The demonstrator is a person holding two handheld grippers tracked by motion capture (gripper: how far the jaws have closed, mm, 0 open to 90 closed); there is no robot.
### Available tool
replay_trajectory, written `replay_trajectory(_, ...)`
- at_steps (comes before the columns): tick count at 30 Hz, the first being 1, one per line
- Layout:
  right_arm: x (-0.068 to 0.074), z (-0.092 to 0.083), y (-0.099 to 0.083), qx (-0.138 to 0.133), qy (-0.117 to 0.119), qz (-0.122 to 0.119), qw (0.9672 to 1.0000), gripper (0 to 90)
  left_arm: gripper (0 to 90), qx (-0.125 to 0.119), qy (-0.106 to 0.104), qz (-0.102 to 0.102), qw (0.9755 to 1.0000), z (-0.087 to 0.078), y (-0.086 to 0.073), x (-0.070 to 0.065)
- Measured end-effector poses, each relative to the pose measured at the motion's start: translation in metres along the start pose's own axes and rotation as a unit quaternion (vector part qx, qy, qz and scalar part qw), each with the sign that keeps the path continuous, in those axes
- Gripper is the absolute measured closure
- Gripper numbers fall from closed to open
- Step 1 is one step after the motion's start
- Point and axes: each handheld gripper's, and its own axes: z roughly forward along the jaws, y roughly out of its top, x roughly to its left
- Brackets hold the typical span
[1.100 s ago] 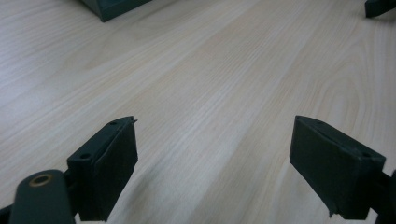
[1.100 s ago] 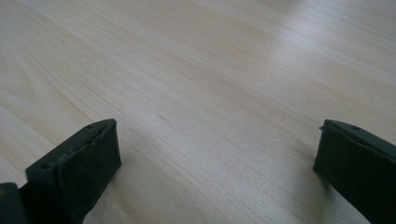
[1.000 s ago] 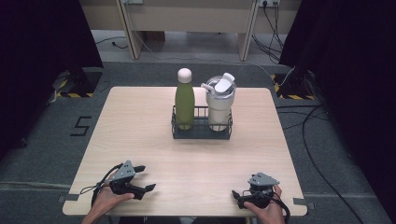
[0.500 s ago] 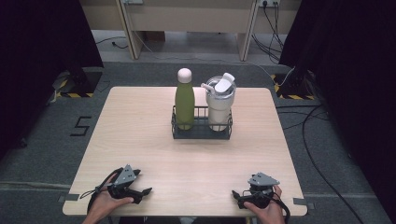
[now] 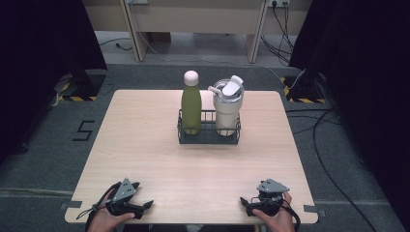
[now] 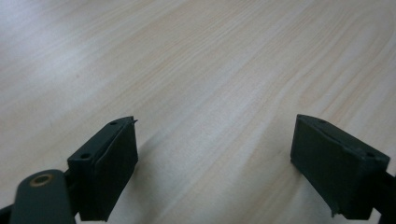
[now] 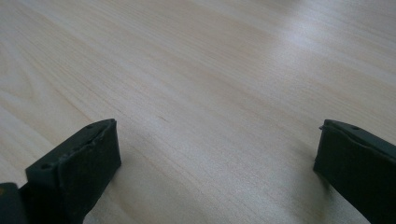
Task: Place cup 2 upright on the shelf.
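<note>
Overhead, green bottle (image 5: 191, 102) and white tumbler (image 5: 227, 107) in a wire basket (image 5: 208, 138).

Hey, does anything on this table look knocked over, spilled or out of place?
Nothing stands out. The green bottle and the white tumbler stand upright in the black wire basket, and no spill shows on the table.
</note>
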Motion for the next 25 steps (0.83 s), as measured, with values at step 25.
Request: replay_trajectory(25, 0.0001, 0.0000, -0.0002, -0.001, 0.001, 0.000, 1.0000, 0.5, 12.4, -0.004, 0.011, -0.010, 0.9999, -0.0029, -0.0032, -0.0031)
